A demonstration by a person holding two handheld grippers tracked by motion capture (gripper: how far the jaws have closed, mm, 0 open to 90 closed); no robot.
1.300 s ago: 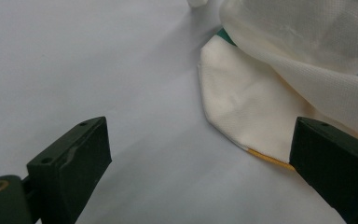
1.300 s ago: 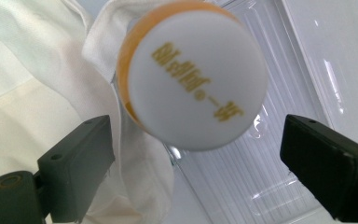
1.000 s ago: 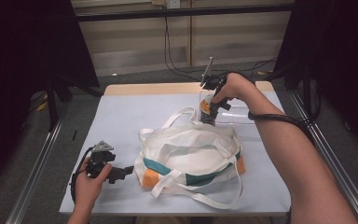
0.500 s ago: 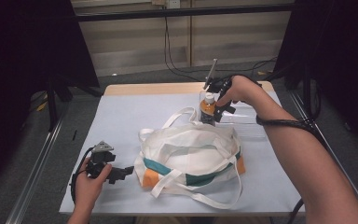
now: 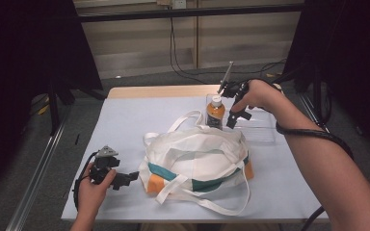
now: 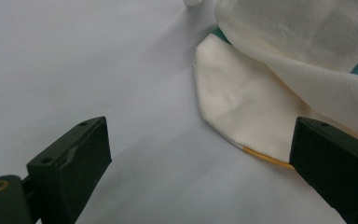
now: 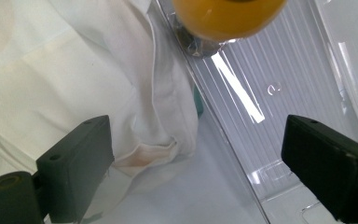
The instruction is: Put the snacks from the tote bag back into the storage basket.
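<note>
Right gripper [image 5: 234,120] hovering just beside the orange bottle [image 5: 215,112], jaws spread wide, gripping nothing. Bottle upright in the clear tray [image 5: 262,131], right behind the white bag [image 5: 197,156]. Left gripper [image 5: 127,177] low beside the bag, jaws apart, empty.

We are looking at a bench [image 5: 139,120] covered in a pale blue-grey sheet, with a strip of bare wood showing along its far edge. A white tote bag [image 5: 197,154] with teal and orange patches is lying slumped near the middle, its straps spilling toward the near edge. A clear plastic tray [image 5: 257,130] is sitting at the far right, just beside the bag.
</note>
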